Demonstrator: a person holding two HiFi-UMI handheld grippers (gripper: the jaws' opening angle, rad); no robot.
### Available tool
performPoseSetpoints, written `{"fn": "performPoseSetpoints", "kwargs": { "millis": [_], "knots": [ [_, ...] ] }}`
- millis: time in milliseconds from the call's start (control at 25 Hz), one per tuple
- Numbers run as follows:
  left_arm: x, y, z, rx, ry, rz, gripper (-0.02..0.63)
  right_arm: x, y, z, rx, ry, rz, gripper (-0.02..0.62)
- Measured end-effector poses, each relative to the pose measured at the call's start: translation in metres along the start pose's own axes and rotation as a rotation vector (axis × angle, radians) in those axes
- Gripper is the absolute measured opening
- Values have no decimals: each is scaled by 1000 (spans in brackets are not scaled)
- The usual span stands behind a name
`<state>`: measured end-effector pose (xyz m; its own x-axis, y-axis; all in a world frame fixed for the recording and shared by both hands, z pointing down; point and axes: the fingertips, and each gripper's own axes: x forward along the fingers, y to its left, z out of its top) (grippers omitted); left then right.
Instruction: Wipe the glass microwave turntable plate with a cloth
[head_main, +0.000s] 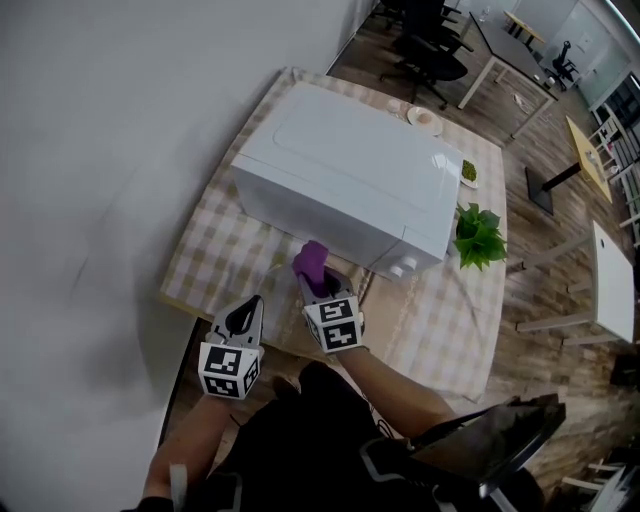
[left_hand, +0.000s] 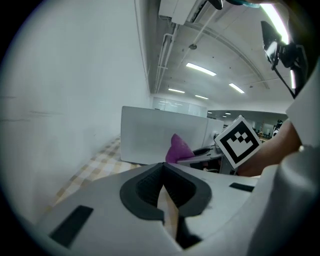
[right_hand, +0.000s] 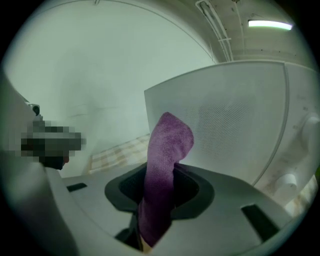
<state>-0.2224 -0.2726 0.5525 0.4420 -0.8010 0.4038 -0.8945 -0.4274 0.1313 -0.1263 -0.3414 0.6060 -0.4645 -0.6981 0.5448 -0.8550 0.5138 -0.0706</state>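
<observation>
My right tool (head_main: 318, 285) is clamped tight on a purple cloth (head_main: 310, 262). In the right gripper view the cloth (right_hand: 167, 145) runs up between the two jaws. Its fuzzy top flops over a little past the tips. Just in front of this tool is the shut door of a white microwave (head_main: 350, 170). The top of the cloth is very near the door, but I cannot tell if it touches. The two round knobs (head_main: 403, 268) are off to the right of this tool.

My left tool (head_main: 250, 305) is just beside the right one, on its left and a bit closer to me. Its jaws are together at the tips and hold nothing. In the left gripper view I see the right tool's marker cube (left_hand: 239, 141) and the purple cloth off to the right. The microwave is behind them.

Both tools hang over the near edge of the worktop (head_main: 185, 290), which has a checked tablecloth (head_main: 215, 240) on it. The microwave sits in the middle of it. Farther right of my right tool, past the microwave's corner, is a small green plant (head_main: 480, 238). Behind the microwave, far from both tools, is a small plate (head_main: 424, 118). A plain white wall (head_main: 100, 150) is to the left of my left tool.

I cannot tell where the glass turntable plate is.
</observation>
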Motion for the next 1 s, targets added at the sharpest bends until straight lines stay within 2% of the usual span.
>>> {"fn": "performPoseSetpoints", "kwargs": {
  "millis": [240,440,640,840,1000],
  "knots": [
    [26,2,-17,19,68,-25,5,43,6,-25,-36,89,22,127],
    [28,14,-2,-34,69,-6,5,70,13,-30,-25,130,32,127],
    [40,15,-9,30,137,-10,5,77,10,-40,-38,168,22,129],
    [50,1,-16,117,163,-75,5,73,-1,-48,-57,186,4,132],
    [48,-8,-21,101,173,-82,5,62,-14,-55,-55,208,-28,132]
  ]
}}
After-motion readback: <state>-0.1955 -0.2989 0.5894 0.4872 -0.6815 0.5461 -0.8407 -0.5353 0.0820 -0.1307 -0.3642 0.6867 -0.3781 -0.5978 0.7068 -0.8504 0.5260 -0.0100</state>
